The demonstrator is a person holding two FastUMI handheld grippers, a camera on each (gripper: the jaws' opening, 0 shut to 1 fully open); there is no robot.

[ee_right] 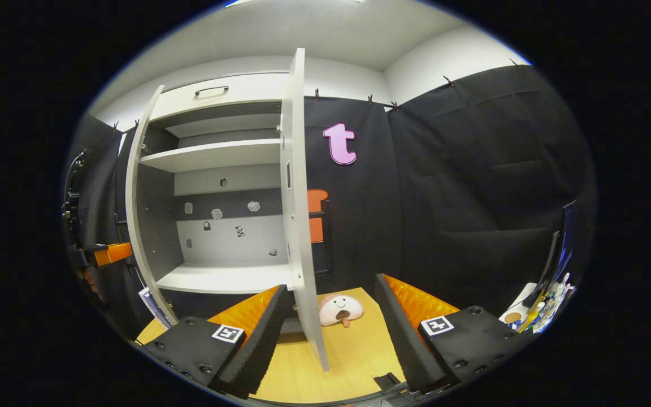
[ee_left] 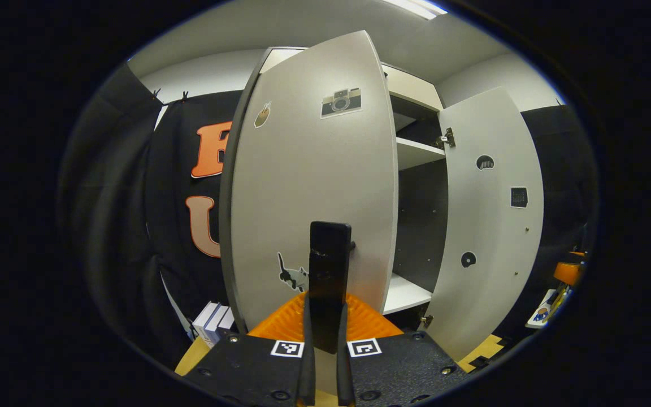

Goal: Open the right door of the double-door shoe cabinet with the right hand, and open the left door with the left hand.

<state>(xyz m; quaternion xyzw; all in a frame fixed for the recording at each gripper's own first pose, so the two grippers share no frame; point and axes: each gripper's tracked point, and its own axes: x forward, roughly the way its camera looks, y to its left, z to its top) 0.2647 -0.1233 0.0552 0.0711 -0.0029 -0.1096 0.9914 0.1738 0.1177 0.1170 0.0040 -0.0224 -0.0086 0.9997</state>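
A: Starting nearest, what is the left gripper (ee_left: 325, 316) doing?

B: Its fingers are pressing together on the dark bar handle (ee_left: 330, 265) of the left door (ee_left: 308, 186), with no gap left beyond the handle itself. I judge it is gripping there because the handle gives the leverage to swing that door out on its hinges.

A: And the right gripper (ee_right: 328, 330)?

B: It is standing wide open, holding nothing. The edge of the right door (ee_right: 297, 198) is sitting between its two fingers, touching neither as far as I can tell. That door is already swung well out, so the fingers appear to be parted because their work is done.

A: Where are the doors sitting now?

B: In the left gripper view the left door is angling outward just ahead of the gripper, and the right door (ee_left: 489, 215) is standing open farther right. Both are clear of the cabinet's front.

A: What is inside the shoe cabinet (ee_right: 218, 186)?

B: Beyond the doors, shelves (ee_right: 212, 155) are running across, and I am seeing no shoes on them. Small stickers are dotting the back panel (ee_right: 229, 226).

A: Anything else?

B: A round smiling toy (ee_right: 341, 309) is lying on the wooden floor (ee_right: 354, 350) just right of the right door. Far left in the right gripper view, the left gripper (ee_right: 111, 253) is showing beside the left door.
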